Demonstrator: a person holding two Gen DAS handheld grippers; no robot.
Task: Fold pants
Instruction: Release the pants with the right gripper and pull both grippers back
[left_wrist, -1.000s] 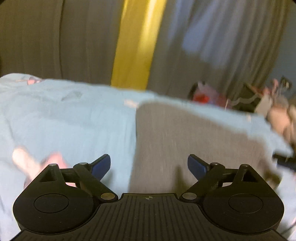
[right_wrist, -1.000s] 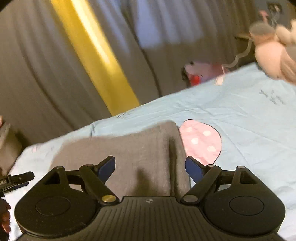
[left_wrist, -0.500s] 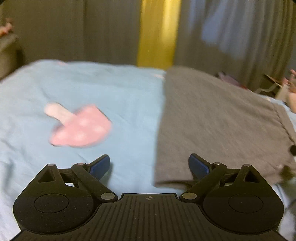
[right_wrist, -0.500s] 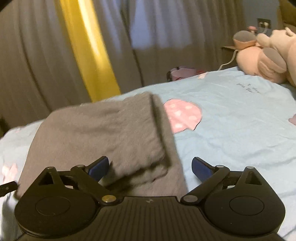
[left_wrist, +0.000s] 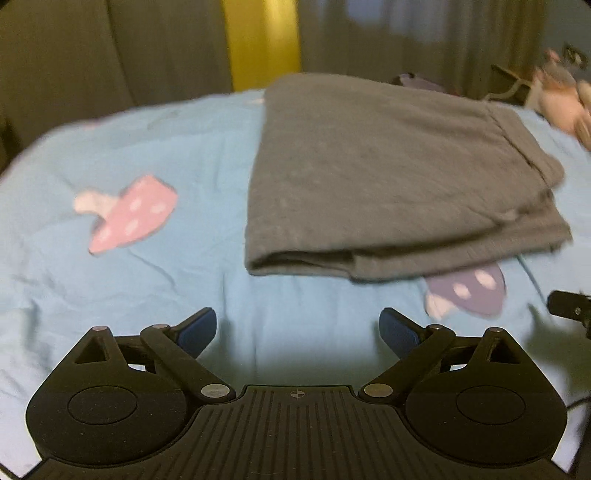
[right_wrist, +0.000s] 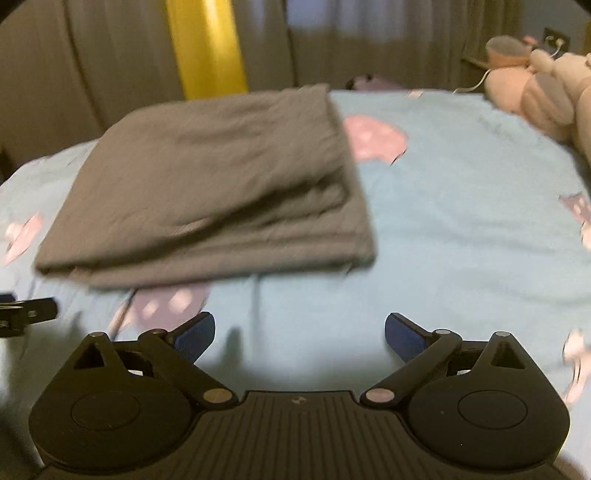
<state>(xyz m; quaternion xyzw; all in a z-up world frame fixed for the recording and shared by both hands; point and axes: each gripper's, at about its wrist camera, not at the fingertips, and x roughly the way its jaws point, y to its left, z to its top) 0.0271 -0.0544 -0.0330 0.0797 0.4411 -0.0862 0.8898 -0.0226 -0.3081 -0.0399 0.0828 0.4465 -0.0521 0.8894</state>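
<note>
Grey pants (left_wrist: 388, 177) are lying folded in a neat stack on the blue bed (left_wrist: 110, 277), mid-frame. Both tongs, left (left_wrist: 297, 332) and right (right_wrist: 299, 332), are hanging wide, holding nothing. Folding looks about done.

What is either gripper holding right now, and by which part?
Nothing. The left gripper and right gripper are both open and empty, short of the folded pants on the bed.

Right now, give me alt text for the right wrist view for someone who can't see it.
Grey pants lie folded in a flat stack on a light blue bedsheet with pink mushroom prints. The open right hand-held gripper hovers in front, holding nothing; plush toys sit far right.
</note>
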